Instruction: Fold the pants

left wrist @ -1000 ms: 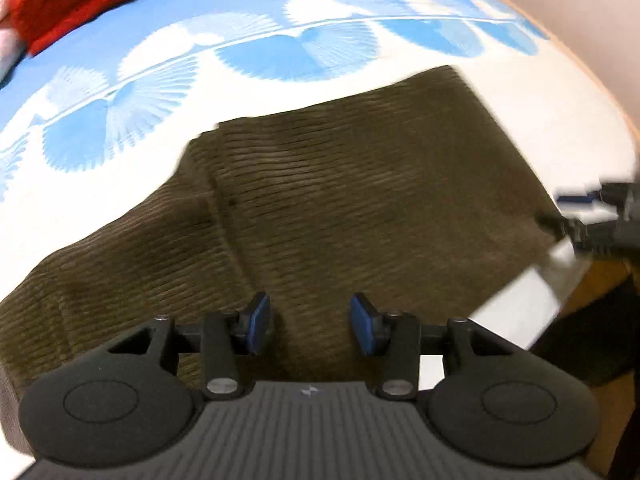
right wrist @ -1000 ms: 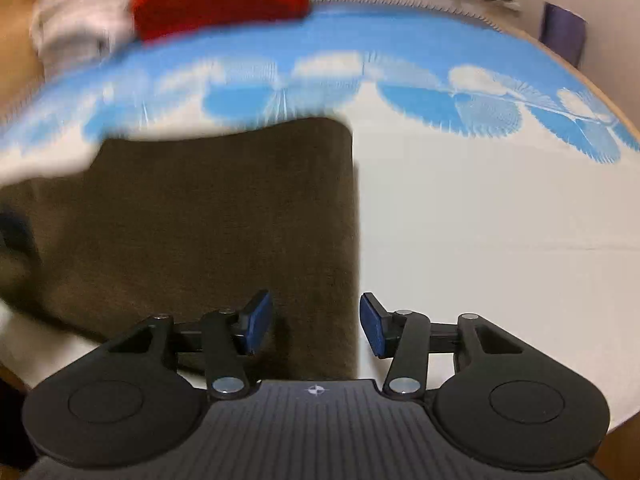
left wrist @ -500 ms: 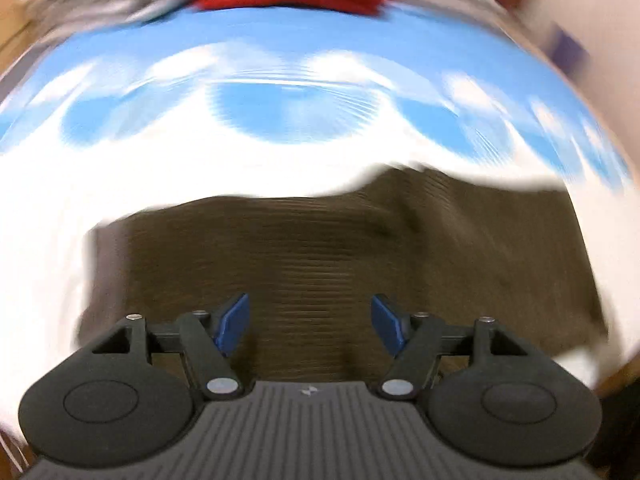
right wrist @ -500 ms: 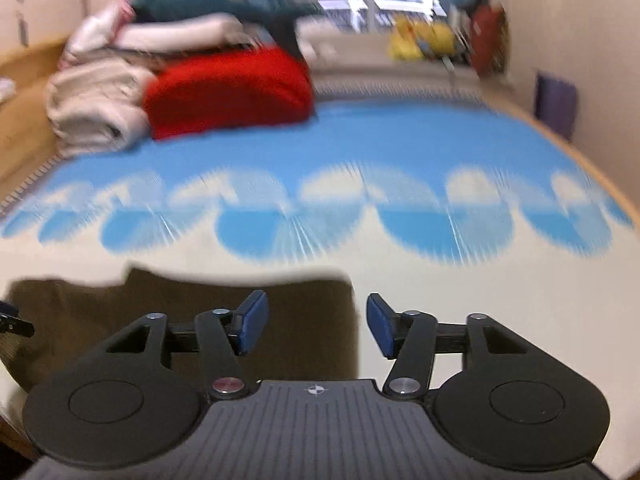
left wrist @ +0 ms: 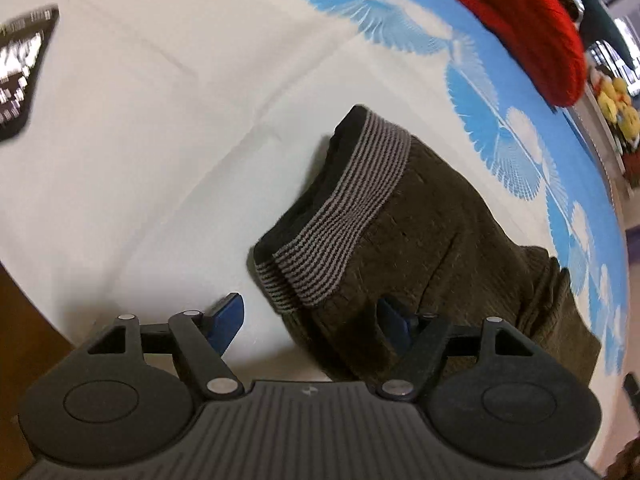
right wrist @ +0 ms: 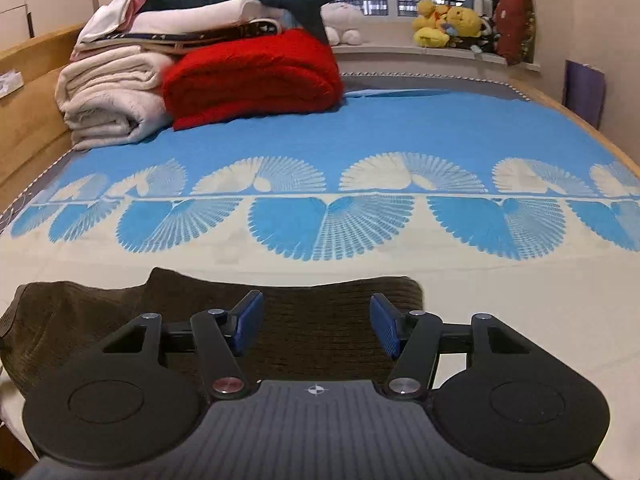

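Note:
Dark olive corduroy pants [left wrist: 460, 248] lie folded on the bed, and their grey striped waistband [left wrist: 340, 216] faces my left gripper. My left gripper [left wrist: 312, 320] is open and empty, just in front of the waistband's near corner. In the right wrist view the pants [right wrist: 320, 320] lie flat near the bed's front edge. My right gripper [right wrist: 316, 326] is open and empty, just above their right part.
The bed has a white and blue fan-patterned sheet [right wrist: 360, 160]. A red folded blanket [right wrist: 256, 76] and a stack of white bedding [right wrist: 112, 96] lie at the far left. Plush toys [right wrist: 444, 24] sit on the windowsill. A wooden bed frame [right wrist: 24, 92] runs along the left.
My left gripper swung left to the waistband end of the pants and opened wider. My right gripper tilted up and opened wider, and the far end of the bed came into view.

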`<control>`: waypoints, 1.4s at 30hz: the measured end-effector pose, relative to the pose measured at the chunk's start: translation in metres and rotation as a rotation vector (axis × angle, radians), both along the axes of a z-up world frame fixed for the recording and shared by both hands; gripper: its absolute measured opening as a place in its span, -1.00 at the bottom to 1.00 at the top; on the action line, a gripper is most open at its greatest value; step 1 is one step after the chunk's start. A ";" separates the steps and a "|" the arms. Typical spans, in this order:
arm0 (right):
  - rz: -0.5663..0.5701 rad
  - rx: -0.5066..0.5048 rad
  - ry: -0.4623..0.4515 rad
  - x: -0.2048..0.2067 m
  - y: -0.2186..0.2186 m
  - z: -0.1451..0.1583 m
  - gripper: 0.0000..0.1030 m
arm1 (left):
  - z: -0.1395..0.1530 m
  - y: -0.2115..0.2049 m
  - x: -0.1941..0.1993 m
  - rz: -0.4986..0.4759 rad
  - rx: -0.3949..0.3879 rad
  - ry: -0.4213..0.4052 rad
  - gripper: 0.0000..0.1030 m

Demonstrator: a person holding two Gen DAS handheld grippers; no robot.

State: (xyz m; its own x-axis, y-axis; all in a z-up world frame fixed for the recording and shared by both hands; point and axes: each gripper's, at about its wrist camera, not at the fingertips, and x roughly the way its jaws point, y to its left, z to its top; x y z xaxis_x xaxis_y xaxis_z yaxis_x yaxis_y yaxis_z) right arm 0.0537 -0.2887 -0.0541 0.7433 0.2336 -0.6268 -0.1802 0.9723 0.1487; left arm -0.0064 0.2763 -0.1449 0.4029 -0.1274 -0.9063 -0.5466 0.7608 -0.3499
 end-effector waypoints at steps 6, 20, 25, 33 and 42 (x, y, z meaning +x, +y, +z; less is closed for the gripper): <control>-0.003 -0.026 0.026 0.009 -0.002 -0.008 0.18 | -0.016 -0.002 0.019 -0.023 0.011 0.031 0.61; 0.107 -0.223 0.397 0.017 0.004 -0.075 0.24 | 0.074 -0.083 0.037 -0.037 0.393 -0.091 -0.37; 0.080 -0.117 0.386 0.013 -0.017 -0.066 0.24 | 0.130 -0.177 0.045 -0.202 0.563 -0.298 -0.41; -0.099 0.246 0.361 0.009 -0.093 -0.051 0.24 | 0.160 -0.394 0.045 -0.609 0.564 -0.662 -0.44; -0.257 0.573 0.468 0.012 -0.152 -0.073 0.26 | 0.113 -0.472 0.067 -1.002 0.270 -0.590 0.06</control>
